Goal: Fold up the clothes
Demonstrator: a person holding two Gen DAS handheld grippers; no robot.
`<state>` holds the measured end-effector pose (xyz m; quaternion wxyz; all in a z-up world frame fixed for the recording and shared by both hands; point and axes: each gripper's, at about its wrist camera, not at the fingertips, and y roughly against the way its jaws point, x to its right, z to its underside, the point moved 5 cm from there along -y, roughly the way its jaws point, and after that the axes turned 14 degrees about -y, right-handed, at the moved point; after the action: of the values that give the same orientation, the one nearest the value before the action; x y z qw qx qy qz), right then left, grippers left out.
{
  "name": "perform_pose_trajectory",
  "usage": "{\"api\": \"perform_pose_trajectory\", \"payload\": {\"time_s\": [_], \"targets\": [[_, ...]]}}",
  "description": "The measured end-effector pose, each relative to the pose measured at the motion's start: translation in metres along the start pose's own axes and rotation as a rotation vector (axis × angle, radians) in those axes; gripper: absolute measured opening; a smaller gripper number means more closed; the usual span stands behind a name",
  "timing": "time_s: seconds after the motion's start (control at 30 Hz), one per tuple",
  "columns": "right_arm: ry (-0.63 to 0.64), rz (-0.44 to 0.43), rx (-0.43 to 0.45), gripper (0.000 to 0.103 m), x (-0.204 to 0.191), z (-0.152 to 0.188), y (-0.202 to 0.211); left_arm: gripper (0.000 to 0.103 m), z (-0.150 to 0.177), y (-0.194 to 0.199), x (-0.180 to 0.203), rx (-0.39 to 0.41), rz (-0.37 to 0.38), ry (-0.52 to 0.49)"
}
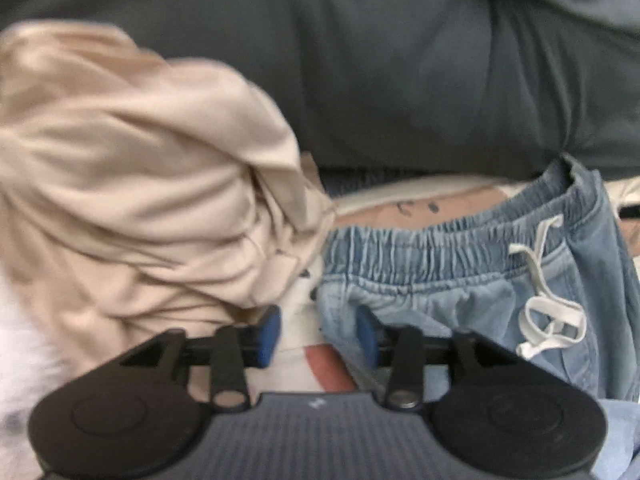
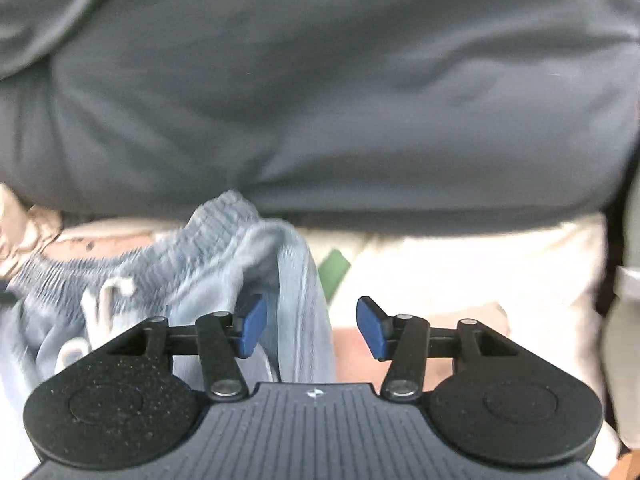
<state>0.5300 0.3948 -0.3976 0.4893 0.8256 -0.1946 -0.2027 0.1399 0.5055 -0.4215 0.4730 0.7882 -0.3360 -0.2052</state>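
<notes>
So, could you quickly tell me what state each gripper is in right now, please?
Left gripper: open, holding nothing; edge of the blue pants by one pad.
Right gripper: open, pants fabric between the pads, not pinched.

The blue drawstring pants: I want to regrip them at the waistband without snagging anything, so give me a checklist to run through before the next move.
1. Left gripper open: ok, blue pads apart, nothing pinched.
2. Right gripper open: ok, pants fabric lies between the pads but is not clamped.
3. Elastic waistband visible and reachable: ok, it runs across the left wrist view.
4. White drawstring clear of the pads: ok, it lies off to the side.
5. Beige garment clear of the pants: cannot tell, it bunches right beside the waistband end.
6. Pants flat: not ok, crumpled.
</notes>
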Motion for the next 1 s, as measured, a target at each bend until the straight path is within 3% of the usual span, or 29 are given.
{"api": "perform_pose_trajectory", "payload": {"time_s": [0.1, 0.37, 0.57, 0.73, 0.9, 1.0], "targets": [[-0.01, -0.011, 0.006, 0.057, 0.016, 0.018, 0.03, 0.051, 0.001, 0.02, -0.001, 0.029, -0.027, -0.004], [-0.117, 0.014, -0.032, 0.058, 0.077, 0.08, 0.089, 0.056, -0.005, 0.035, 0.045, 0.064, 0.064, -0.04], [-0.217, 0.064, -0.095, 0.058, 0.114, 0.15, 0.1, 0.057, 0.008, 0.019, 0.077, -0.013, 0.067, -0.135], [-0.314, 0.091, -0.081, 0.058, 0.136, 0.206, 0.122, 0.061, 0.011, 0.036, 0.109, 0.008, 0.031, -0.273], [-0.401, 0.198, -0.036, 0.058, 0.15, 0.254, 0.148, 0.064, 0.015, 0.047, 0.15, 0.029, 0.068, -0.362], [-0.454, 0.269, -0.062, 0.058, 0.158, 0.279, 0.148, 0.066, 0.018, 0.058, 0.184, 0.035, 0.126, -0.442]]}}
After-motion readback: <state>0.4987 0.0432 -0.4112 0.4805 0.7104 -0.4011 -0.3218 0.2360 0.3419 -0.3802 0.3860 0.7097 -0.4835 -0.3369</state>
